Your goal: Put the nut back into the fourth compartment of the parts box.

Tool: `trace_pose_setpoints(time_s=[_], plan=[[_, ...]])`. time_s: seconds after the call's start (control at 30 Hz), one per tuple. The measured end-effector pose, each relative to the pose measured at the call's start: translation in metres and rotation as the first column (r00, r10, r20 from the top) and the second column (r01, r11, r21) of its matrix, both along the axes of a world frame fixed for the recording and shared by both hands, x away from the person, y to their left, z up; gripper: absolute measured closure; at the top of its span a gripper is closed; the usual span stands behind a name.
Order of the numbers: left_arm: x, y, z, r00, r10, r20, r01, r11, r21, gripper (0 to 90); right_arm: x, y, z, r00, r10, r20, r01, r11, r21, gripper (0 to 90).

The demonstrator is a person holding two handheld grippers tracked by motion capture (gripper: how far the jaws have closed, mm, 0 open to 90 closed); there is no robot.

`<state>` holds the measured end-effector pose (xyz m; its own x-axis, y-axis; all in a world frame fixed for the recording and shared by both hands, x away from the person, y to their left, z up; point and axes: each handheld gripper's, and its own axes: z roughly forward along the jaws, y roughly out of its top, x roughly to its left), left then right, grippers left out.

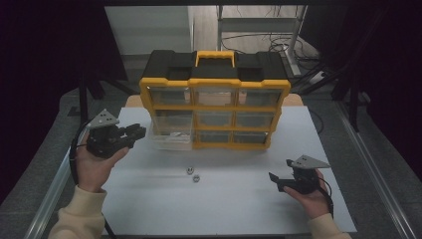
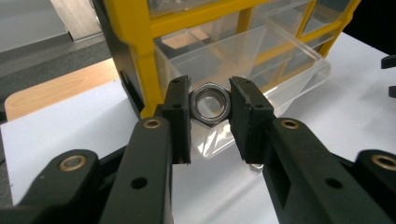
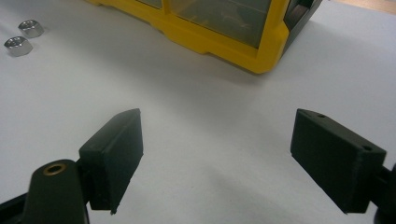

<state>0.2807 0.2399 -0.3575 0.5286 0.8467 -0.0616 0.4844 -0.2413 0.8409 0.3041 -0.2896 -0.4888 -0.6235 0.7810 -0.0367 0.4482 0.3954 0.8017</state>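
While hex nut (image 2: 211,103) is clamped between pads of left gripper (image 2: 210,103), it is held above table just in front of pulled-out clear drawer (image 2: 261,60). Right gripper (image 3: 217,140) is held wide apart, nothing between. Two loose nuts (image 1: 193,174) are seen on white table (image 1: 239,199) before yellow organizer (image 1: 215,107).

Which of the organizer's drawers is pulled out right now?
The clear drawer at the left end of the organizer, in its lower rows, juts onto the table by the left gripper; the others sit flush.
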Motion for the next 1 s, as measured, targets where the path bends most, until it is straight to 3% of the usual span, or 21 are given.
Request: trace_pose_setpoints(time_s=[0.33,1.0], plan=[[0.011,-0.02,0.008,0.9992,-0.039,0.006,0.039,0.9991,0.016,70.2,0.0,0.0,0.0,1.0,0.0,-0.001,0.0,1.0,-0.001,17.4],[0.036,-0.052,0.003,0.9954,-0.093,-0.022,0.094,0.9955,0.017,70.2,0.0,-0.001,0.0,1.0,-0.003,-0.002,0.003,1.0,0.001,17.4]])
